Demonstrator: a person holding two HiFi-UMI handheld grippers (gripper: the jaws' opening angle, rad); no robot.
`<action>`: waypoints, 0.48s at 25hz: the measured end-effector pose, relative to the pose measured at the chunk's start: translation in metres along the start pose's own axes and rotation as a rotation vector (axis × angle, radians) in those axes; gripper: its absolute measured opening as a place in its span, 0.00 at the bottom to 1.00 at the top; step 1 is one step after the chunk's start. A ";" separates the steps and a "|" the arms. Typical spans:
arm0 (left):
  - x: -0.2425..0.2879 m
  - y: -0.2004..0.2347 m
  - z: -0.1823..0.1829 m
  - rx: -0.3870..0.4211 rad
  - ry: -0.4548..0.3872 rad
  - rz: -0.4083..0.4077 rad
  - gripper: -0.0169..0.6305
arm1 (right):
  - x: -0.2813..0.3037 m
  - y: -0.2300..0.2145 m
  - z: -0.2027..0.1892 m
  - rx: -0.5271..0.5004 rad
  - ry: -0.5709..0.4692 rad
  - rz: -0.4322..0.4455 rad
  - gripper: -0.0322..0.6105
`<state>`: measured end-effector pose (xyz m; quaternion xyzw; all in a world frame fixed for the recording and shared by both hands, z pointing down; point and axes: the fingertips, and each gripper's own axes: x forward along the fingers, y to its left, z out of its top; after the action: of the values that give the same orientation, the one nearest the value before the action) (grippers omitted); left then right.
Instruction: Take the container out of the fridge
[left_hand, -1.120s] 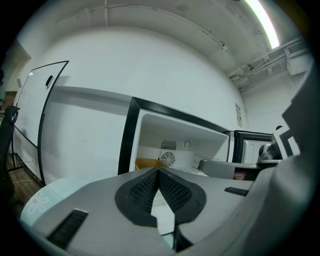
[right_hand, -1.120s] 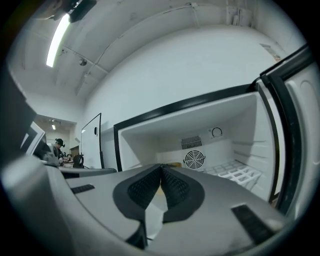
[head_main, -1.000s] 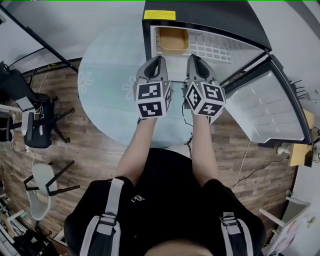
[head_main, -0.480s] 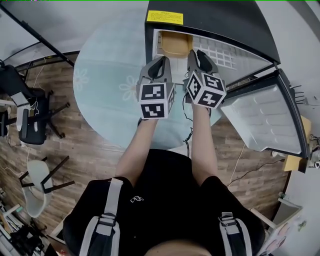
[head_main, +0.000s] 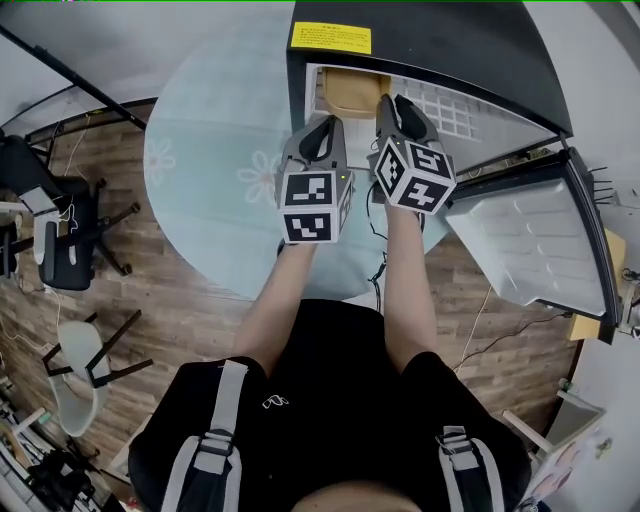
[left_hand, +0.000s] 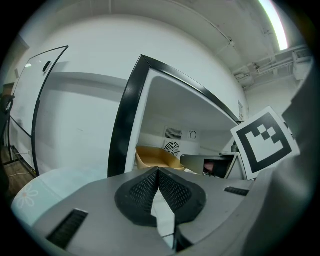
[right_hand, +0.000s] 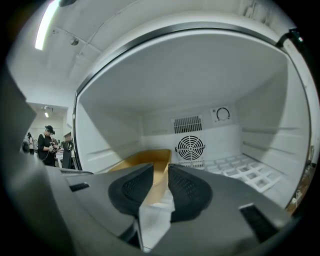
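A tan container (head_main: 352, 92) sits on the left side of the shelf inside the open black fridge (head_main: 430, 40). It shows in the left gripper view as a tan container (left_hand: 155, 157) past the door frame. In the right gripper view the container (right_hand: 145, 160) lies straight ahead, just beyond the jaws. My left gripper (head_main: 322, 128) hangs just outside the fridge mouth, and its pads (left_hand: 158, 172) meet at the tips with nothing held. My right gripper (head_main: 392, 104) is at the opening, right of the container. Its pads (right_hand: 161, 172) stand a narrow gap apart, empty.
The fridge door (head_main: 530, 240) swings open to the right. A white wire shelf (right_hand: 240, 175) fills the fridge floor beside the container. The fridge stands on a round pale blue mat (head_main: 210, 170). Chairs (head_main: 60, 250) stand at the left, and a person (right_hand: 49, 142) stands far off.
Both grippers have moved forward toward the fridge. The right one has gone from in front of the opening to its mouth. The jaws look the same.
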<state>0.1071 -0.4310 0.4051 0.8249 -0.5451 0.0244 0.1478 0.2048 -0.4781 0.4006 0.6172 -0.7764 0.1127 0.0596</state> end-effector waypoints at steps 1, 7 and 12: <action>0.000 0.000 0.000 -0.002 0.001 0.000 0.03 | -0.001 0.001 0.000 0.001 0.001 0.004 0.20; 0.000 0.002 -0.003 -0.007 0.009 -0.001 0.03 | -0.009 0.003 -0.004 0.013 0.007 0.010 0.20; -0.002 0.005 -0.003 -0.011 0.009 0.008 0.03 | -0.017 0.005 -0.012 0.023 0.020 0.015 0.20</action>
<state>0.1026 -0.4301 0.4087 0.8217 -0.5479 0.0257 0.1548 0.2030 -0.4575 0.4077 0.6108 -0.7790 0.1284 0.0593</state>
